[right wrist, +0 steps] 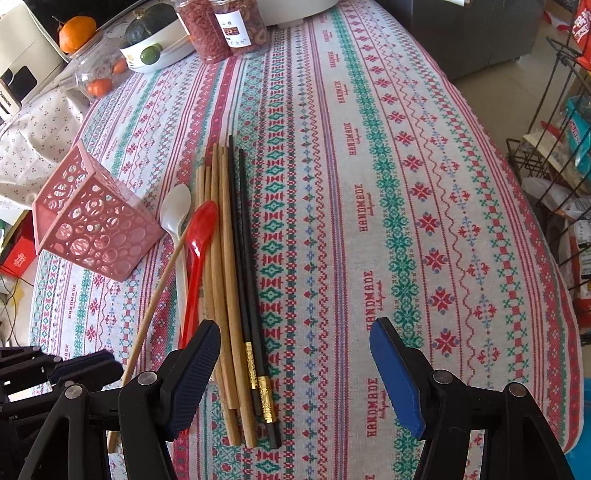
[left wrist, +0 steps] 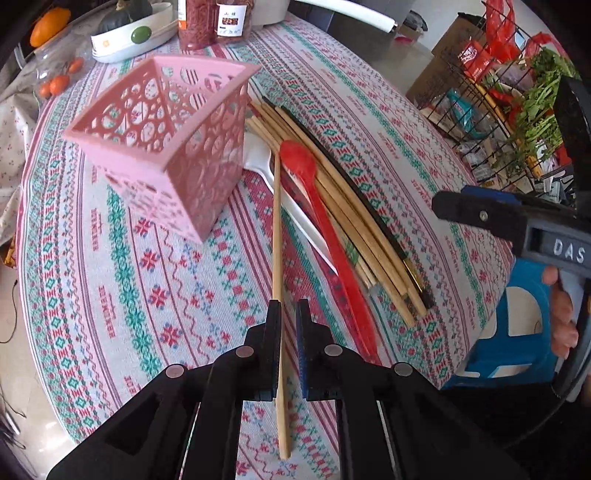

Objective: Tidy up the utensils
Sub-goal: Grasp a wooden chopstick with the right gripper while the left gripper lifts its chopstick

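My left gripper [left wrist: 287, 308] is shut on a single wooden chopstick [left wrist: 277, 229], which slants away from the pile; it also shows in the right wrist view [right wrist: 159, 291]. A pink perforated holder [left wrist: 166, 136] lies tipped on the tablecloth, left of the pile; it also shows in the right wrist view [right wrist: 92, 229]. The pile holds a red spoon [left wrist: 321, 221], a white spoon [right wrist: 176, 218], several wooden chopsticks [right wrist: 221, 258] and two black chopsticks [right wrist: 245, 280]. My right gripper [right wrist: 295, 345] is open and empty above the near ends of the pile.
A patterned tablecloth [right wrist: 369, 184] covers the round table. At the far edge stand jars [right wrist: 221, 29], a white bowl with a squash [right wrist: 155, 40] and oranges [right wrist: 98, 86]. A wire rack of groceries [left wrist: 509, 110] stands to the right of the table.
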`<state>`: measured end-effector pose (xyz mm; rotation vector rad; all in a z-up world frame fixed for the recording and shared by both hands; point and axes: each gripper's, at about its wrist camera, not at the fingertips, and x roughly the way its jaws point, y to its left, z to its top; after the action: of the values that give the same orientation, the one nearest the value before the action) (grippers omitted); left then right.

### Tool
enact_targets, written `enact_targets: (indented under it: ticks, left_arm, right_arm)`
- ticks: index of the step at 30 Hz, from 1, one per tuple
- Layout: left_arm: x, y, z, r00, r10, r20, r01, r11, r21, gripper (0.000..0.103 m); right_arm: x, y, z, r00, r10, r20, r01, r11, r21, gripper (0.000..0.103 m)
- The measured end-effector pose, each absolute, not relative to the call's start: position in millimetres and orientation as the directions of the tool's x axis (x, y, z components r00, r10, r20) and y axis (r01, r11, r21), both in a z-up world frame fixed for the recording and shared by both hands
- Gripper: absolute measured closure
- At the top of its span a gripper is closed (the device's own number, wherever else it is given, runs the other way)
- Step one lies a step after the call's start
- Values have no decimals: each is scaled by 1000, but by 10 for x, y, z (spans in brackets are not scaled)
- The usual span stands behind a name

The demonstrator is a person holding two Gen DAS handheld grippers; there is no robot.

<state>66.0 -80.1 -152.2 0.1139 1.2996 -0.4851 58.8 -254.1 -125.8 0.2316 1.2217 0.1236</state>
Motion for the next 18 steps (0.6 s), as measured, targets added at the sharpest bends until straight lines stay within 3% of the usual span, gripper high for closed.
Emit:
enact_targets:
  ticks: [10, 18]
  left_arm:
    - [1021, -1078, -1778, 185, -208, -961, 387, 914, -123, 96]
    - [798, -949, -1345, 243, -297, -923, 414, 893, -178, 97]
  right_arm:
    - [713, -2475, -1393, 311, 265, -913, 54, 954, 295, 39]
    - [913, -2425, -1455, 323, 375, -869, 87, 903, 421, 68]
